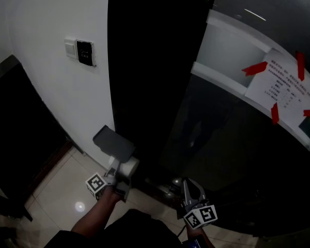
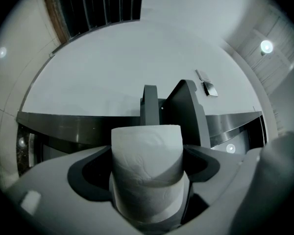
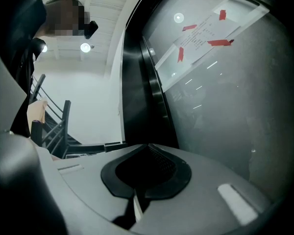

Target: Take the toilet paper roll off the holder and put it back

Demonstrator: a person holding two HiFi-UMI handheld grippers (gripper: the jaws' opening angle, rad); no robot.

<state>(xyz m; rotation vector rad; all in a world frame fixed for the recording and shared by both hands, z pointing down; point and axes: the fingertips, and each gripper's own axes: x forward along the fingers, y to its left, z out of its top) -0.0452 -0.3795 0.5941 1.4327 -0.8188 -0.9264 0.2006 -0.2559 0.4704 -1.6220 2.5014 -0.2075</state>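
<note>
Toilet paper roll [image 2: 146, 153] sits clamped in left gripper [image 2: 147, 180], holder [image 2: 185, 112] close behind.

White toilet paper roll [image 2: 146, 177] upright in left gripper [image 2: 148, 155].

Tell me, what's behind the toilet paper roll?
A dark grey holder rises behind the toilet paper roll, with white wall beyond it. The roll covers the holder's lower part.
</note>
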